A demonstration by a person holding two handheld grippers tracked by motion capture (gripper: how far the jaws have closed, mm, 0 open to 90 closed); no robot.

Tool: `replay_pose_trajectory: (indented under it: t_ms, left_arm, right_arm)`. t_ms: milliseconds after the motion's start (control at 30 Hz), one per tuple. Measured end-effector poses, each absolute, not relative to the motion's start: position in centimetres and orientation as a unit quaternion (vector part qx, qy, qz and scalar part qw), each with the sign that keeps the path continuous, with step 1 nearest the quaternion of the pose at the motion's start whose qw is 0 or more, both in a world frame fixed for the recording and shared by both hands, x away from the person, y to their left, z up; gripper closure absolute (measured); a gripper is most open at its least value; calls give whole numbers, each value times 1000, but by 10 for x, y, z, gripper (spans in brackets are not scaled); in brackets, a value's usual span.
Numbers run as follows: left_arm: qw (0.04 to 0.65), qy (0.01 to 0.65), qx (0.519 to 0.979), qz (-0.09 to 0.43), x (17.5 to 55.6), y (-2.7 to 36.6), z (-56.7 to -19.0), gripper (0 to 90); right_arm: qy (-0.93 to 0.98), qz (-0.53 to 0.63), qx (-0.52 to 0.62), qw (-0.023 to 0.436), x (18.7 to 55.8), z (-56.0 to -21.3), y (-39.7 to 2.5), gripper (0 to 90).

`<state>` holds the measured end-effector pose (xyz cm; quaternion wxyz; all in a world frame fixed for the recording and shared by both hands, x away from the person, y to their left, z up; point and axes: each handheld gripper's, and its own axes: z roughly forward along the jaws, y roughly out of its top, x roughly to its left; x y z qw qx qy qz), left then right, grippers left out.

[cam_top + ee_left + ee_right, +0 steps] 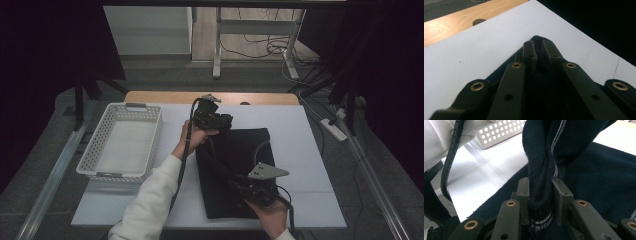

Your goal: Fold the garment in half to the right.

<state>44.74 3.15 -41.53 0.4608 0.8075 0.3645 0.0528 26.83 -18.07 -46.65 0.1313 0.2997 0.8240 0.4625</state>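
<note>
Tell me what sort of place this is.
Probably a lab or recording workspace, not a home: a white-topped table ringed by dark curtains, cables loose on the floor, and a power strip beside it. A dark garment and white basket sit ready.

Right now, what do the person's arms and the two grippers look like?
Both grippers are black. The left gripper and right gripper each carry a grey three-cornered plate on top and trail a black cable, ribbed in the right gripper view. The jaws are flat black bars with brass-coloured rivets. The left arm wears a white sleeve.
</note>
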Motion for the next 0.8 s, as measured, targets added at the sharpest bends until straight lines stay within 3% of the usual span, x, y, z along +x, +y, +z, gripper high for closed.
replay_pose_trajectory:
  t_ms: [800]
  left_arm:
    - [449,360,816,49,461,0,-420,802]
  right_arm:
    - [814,454,331,146,267,-470,-212,702]
